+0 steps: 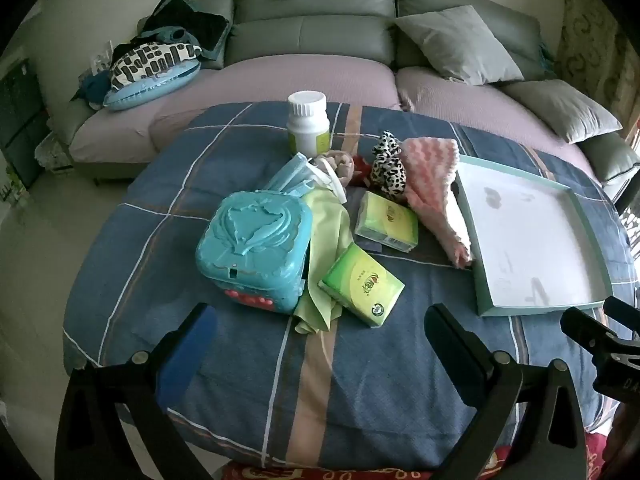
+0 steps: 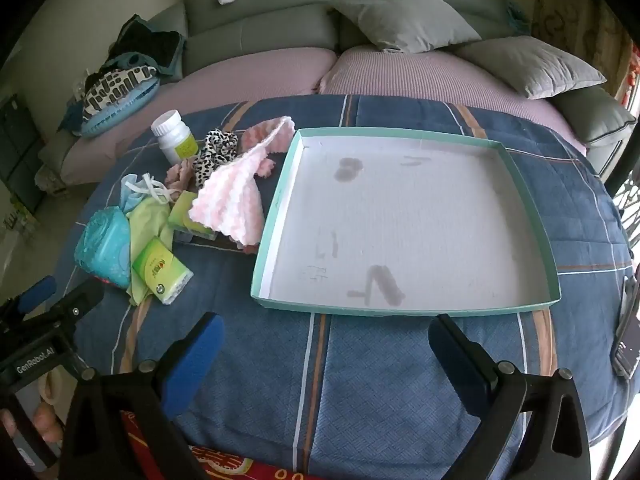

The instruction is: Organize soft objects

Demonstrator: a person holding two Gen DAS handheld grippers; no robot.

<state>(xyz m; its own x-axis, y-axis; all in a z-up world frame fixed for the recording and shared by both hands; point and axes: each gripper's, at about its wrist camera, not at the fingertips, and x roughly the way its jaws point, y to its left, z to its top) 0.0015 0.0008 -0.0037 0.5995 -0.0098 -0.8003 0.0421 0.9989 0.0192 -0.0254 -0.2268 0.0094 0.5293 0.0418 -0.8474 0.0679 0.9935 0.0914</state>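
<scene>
- The left gripper (image 1: 320, 320) is held above the blue checked cloth (image 1: 248, 380), its jaws spread wide with nothing between them; the right gripper (image 2: 326, 334) is likewise spread and empty.
- The pink-and-white knitted cloth (image 2: 230, 200) is draped against the left wall of the shallow teal-rimmed white tray (image 2: 276, 200); its long axis runs from near to far, slanting right.
- The two green tissue packs (image 1: 362, 284) are laid flat beside the teal plastic box (image 1: 252, 248); the nearer is angled with one corner toward the left gripper.
- The leopard-print scrunchie (image 1: 388, 168) is seen behind them, near the white bottle (image 1: 308, 124).

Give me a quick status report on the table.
Left gripper and right gripper open, empty. Tray empty; pink cloth against its edge. Bottle and teal box among the soft pile.
</scene>
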